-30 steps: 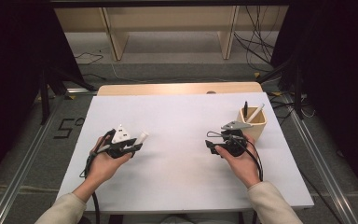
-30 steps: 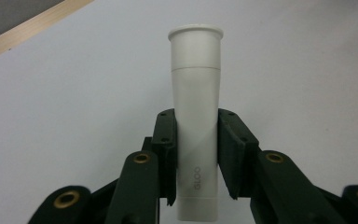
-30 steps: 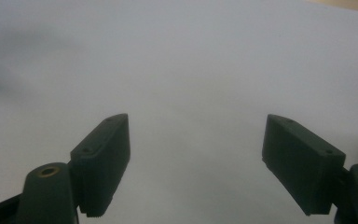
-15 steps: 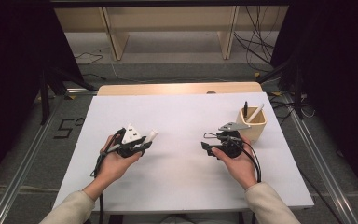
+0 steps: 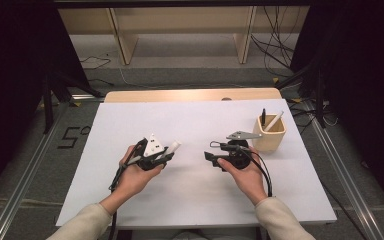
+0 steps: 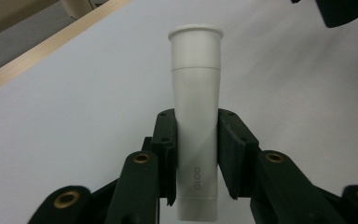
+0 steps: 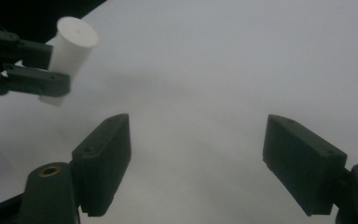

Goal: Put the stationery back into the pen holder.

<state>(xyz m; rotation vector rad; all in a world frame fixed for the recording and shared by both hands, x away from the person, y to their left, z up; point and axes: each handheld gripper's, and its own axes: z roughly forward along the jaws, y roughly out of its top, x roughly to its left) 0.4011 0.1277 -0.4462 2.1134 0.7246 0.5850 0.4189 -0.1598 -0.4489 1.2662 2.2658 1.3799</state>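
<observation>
Both hands have moved toward the middle of the table (image 5: 130,125). The left gripper (image 6: 196,154) is clamped on a white glue stick (image 6: 196,116), held above the table with its cap end free. The right gripper (image 7: 196,163) stands wide apart, empty. The stick seems light, stiff and smooth; take the cap.

Both hands drew inward: the left gripper (image 5: 166,156) with its glue stick (image 5: 173,147), and the right gripper (image 5: 211,156).
</observation>
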